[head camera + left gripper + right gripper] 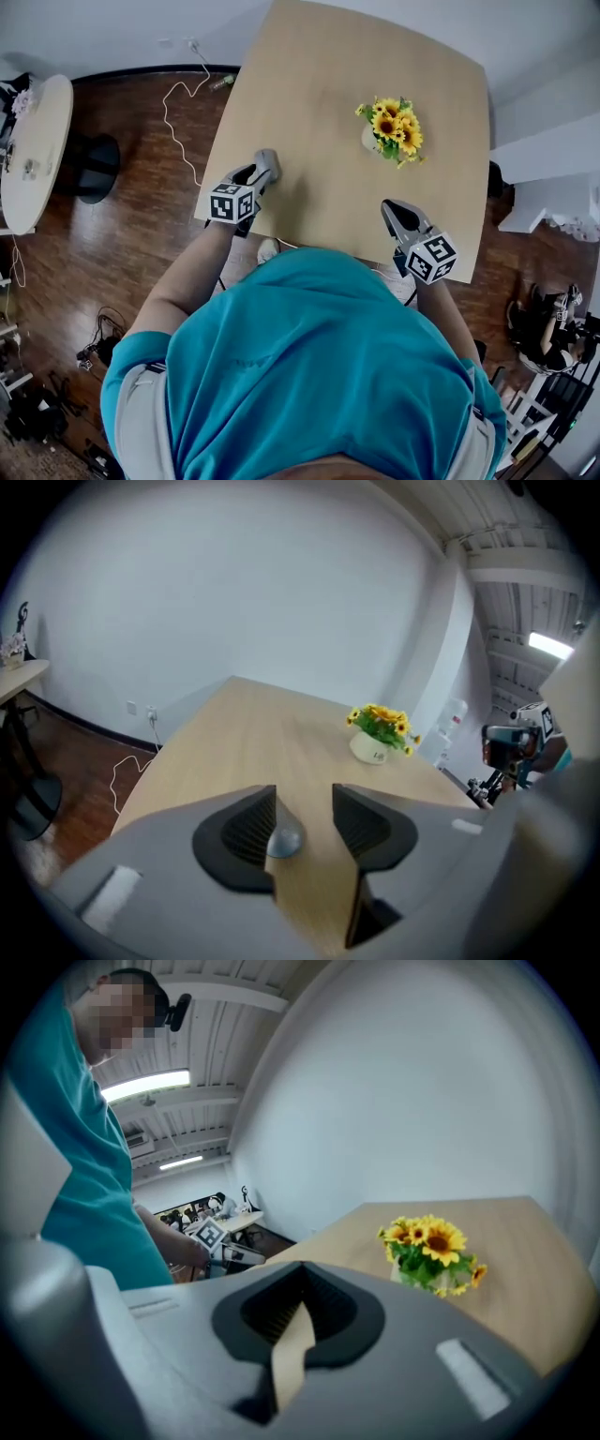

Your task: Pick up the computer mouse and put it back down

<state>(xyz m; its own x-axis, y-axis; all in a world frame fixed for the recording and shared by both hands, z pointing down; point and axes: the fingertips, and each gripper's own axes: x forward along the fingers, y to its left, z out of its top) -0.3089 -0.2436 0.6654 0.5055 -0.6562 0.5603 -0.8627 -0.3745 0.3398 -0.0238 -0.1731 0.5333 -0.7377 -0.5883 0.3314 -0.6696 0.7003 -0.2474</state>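
In the left gripper view a small grey computer mouse (284,840) lies on the tan table (253,733), between the jaws and close against the left pad. My left gripper (304,795) is open, with a clear gap from the mouse to the right pad. In the head view the left gripper (266,161) points down at the table's near left edge and hides the mouse. My right gripper (390,208) hovers over the near right part of the table (319,84), shut with nothing in it; in its own view the pads (302,1271) meet at the tips.
A white pot of sunflowers (392,129) stands right of the table's middle, beyond the right gripper. A white cable (178,112) trails over the wood floor to the left. A round white table (33,150) stands at far left, and white furniture (553,187) at right.
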